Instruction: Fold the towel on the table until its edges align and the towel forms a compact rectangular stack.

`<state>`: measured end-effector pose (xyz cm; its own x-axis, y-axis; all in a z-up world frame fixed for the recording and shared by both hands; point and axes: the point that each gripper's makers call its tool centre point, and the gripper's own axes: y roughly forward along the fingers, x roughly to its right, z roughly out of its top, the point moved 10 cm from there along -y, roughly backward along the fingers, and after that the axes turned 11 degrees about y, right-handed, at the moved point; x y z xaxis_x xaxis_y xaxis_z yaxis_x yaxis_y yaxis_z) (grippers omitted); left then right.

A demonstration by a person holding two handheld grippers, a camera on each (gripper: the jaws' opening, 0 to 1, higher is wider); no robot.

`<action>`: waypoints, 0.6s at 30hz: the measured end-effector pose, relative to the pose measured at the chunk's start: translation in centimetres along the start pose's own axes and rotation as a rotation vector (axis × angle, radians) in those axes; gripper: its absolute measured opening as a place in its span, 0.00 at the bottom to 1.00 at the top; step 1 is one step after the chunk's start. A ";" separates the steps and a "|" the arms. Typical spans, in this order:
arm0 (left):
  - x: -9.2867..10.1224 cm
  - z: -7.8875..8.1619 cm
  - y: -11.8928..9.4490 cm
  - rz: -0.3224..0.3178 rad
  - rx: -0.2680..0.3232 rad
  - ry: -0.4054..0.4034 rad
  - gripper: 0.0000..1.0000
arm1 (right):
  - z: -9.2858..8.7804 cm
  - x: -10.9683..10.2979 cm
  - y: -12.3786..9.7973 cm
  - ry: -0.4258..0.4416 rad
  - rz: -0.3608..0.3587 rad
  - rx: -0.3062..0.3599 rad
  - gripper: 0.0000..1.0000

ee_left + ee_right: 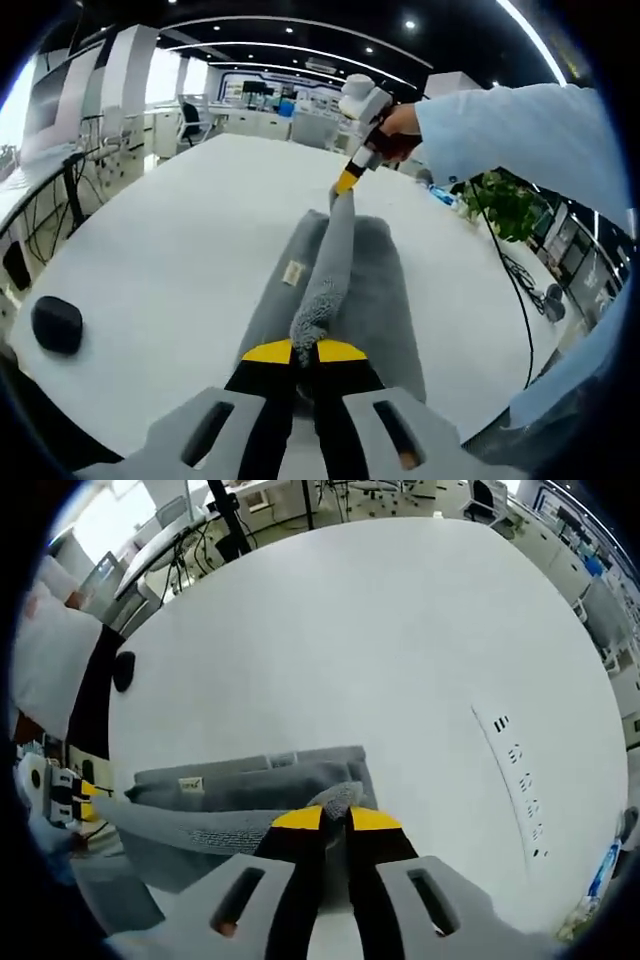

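Grey towel [375, 290] lies on the white table [180, 250], w/ one long edge lifted and pulled taut into a narrow ridge between the two grippers. Fabric looks plush, w/ a nubby texture along the raised edge; a small pale label [292, 272] sits on the flat part, left of the ridge in the left gripper view. The rest of the towel stays flat on the tabletop under the ridge.

Left gripper [305, 350]: yellow tips pressed together, clamped on the near end of the towel ridge. Right gripper [337, 817]: yellow tips likewise pinched on a bunched towel corner.

Left gripper view shows the right gripper at the far end of the ridge [346, 180], held by a hand [398, 130] w/ a light blue sleeve [520, 130]. Also a small black object [57, 324] on the table to the left, well apart from the towel, a green plant [505, 200] beyond the table edge on the right, and office desks and ceiling lights behind.

Right gripper view shows the left gripper at the left edge [88, 802], holding the other end of the stretched edge, plus the towel [260, 780] label [189, 783], and the black object [123, 670] near the table edge. It also shows a row of small dark markings [515, 770] on the table [380, 630] to the right, which the left gripper view lacks.
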<state>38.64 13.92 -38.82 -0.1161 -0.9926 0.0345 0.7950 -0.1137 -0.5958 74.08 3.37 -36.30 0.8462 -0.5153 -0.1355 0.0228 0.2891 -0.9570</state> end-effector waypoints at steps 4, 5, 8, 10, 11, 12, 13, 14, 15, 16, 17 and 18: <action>-0.1 -0.2 0.5 0.002 -0.026 0.012 0.05 | 0.2 -0.4 0.6 -0.003 0.002 0.006 0.06; -0.3 -0.4 0.7 0.003 -0.036 0.018 0.05 | 0.2 -0.5 0.8 -0.001 0.003 0.008 0.06; -0.6 -0.8 1.1 0.002 -0.056 0.025 0.05 | 0.3 -0.7 1.7 -0.009 0.006 0.002 0.06; -0.8 -1.1 1.4 0.001 -0.071 0.029 0.05 | 0.3 -0.6 2.1 -0.011 0.008 0.003 0.07; -0.9 -1.2 1.5 0.000 -0.075 0.028 0.05 | 0.3 -0.5 2.2 -0.010 0.009 0.003 0.07; -1.0 -1.3 1.6 -0.003 -0.077 0.025 0.05 | 0.5 -0.4 2.4 -0.010 0.010 0.007 0.07; -1.1 -1.4 1.7 -0.003 -0.079 0.026 0.06 | 0.5 -0.4 2.5 -0.012 0.010 0.008 0.07; -1.2 -1.5 1.8 -0.003 -0.085 0.029 0.06 | 0.6 -0.5 2.5 -0.014 0.010 0.010 0.07; -1.1 -1.5 1.8 -0.004 -0.089 0.030 0.06 | 0.6 -0.6 2.6 -0.015 0.012 0.009 0.07; -1.0 -1.6 1.9 -0.004 -0.095 0.035 0.06 | 0.6 -0.6 2.7 -0.017 0.013 0.007 0.08; -1.0 -1.6 2.0 -0.005 -0.098 0.040 0.06 | 0.7 -0.4 2.9 -0.020 0.012 0.008 0.08; -0.9 -1.6 2.0 -0.006 -0.104 0.043 0.06 | 0.7 -0.5 2.9 -0.021 0.013 0.011 0.08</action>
<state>39.44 14.65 -41.32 -0.1473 -0.9891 0.0051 0.7285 -0.1120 -0.6758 74.14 5.01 -38.79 0.8574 -0.4947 -0.1420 0.0178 0.3042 -0.9524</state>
